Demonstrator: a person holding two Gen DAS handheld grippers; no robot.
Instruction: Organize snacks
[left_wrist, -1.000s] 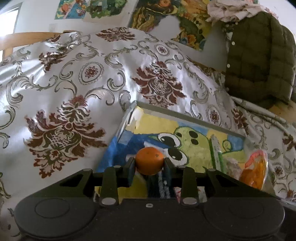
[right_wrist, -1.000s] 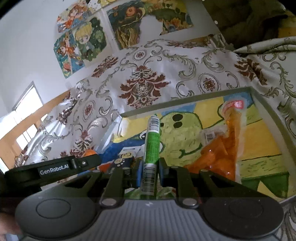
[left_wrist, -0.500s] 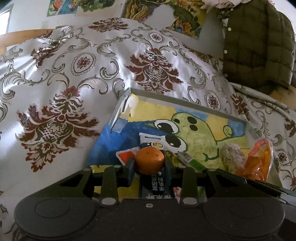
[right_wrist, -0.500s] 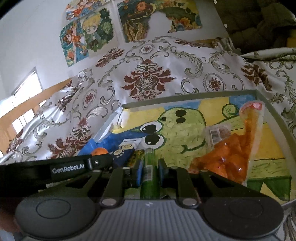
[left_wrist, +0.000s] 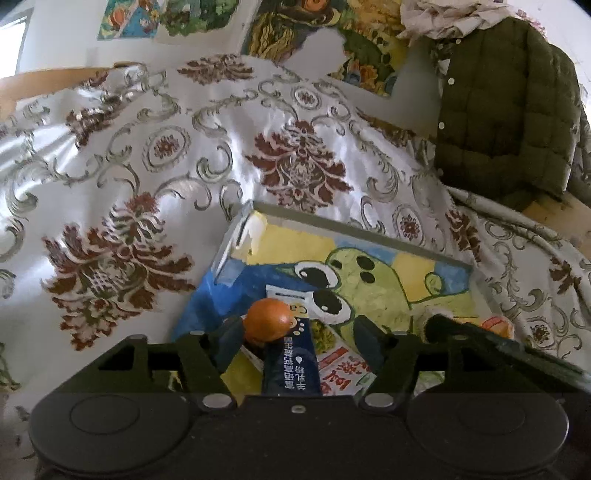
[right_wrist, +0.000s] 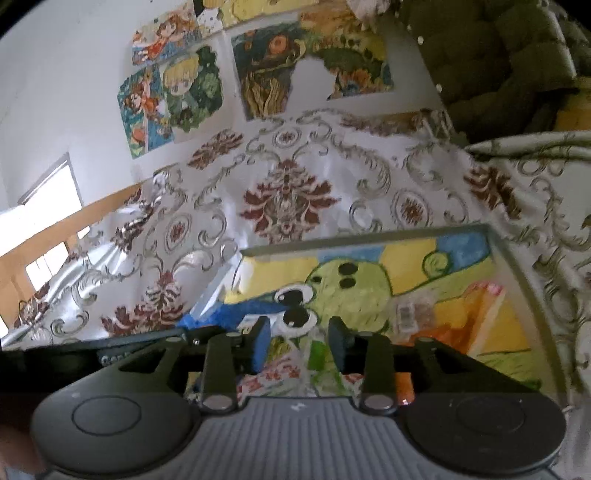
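Observation:
A shallow tray (left_wrist: 332, 225) painted with a green frog lies on the patterned cloth. My left gripper (left_wrist: 299, 332) hangs over its near left part with its jaws opening. A small orange (left_wrist: 267, 319) leans on the left finger only; a wide gap separates it from the right finger. Below lie a dark blue packet (left_wrist: 291, 365) and a red-and-white packet (left_wrist: 343, 373). My right gripper (right_wrist: 298, 343) is over the tray (right_wrist: 332, 242), jaws opening, pads clear of the green stick (right_wrist: 317, 354) lying below between them.
An orange snack bag (right_wrist: 476, 325) and a small clear packet (right_wrist: 410, 314) lie in the tray's right part. The left gripper's body (right_wrist: 147, 343) is close on the right gripper's left. A green quilted jacket (left_wrist: 509, 122) hangs at the back right.
Both grippers have opened. The left one let go of the orange, which now rests on one finger. The right one released the green stick into the tray and rose a little.

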